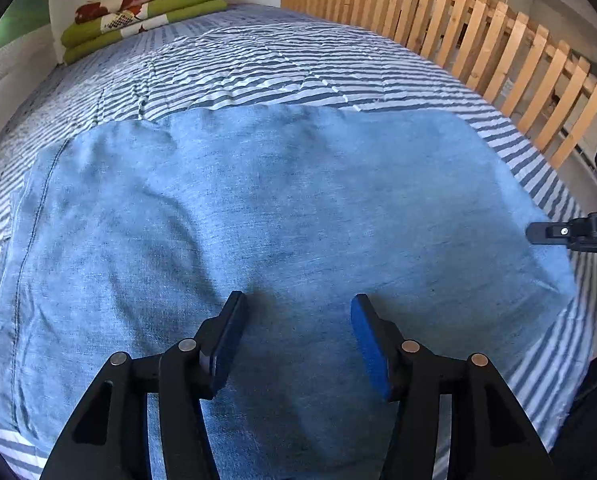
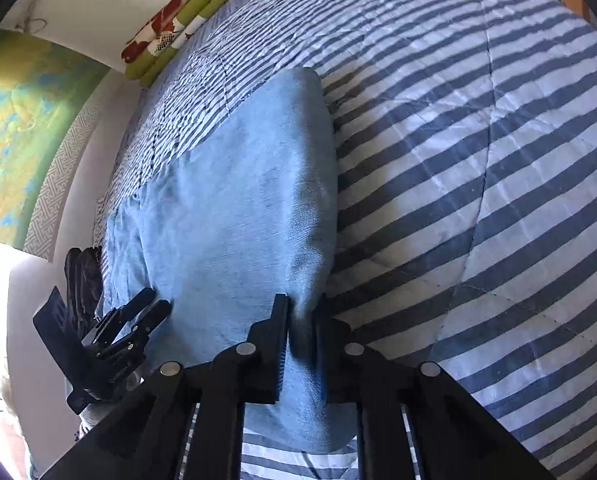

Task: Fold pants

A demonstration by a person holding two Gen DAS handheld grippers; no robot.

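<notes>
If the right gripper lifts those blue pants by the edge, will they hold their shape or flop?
Probably flop: the pants show soft wrinkles and bunch where the right gripper pinches them. They look thin, so likely light. The rest may drag across the striped quilt.

Striped bedspread [image 1: 258, 68], folded green blanket [image 1: 146, 12], wooden slatted rail [image 1: 458, 28].

The pants [image 1: 282, 216] were light blue, a bit faded, with a darker blue seam line on one side. The bed cover [image 1: 258, 64] under them had blue and white stripes. The folded blanket [image 1: 146, 12] at the far end was green with red and white patches. The slat fence [image 1: 478, 40] was pale yellow wood. The wall picture [image 2: 22, 128] was green, yellow and a little blue, with a grey and white patterned edge. The left gripper [image 1: 298, 320] was black with blue pads [image 1: 370, 348]. The right gripper [image 2: 302, 320] was black too.
</notes>
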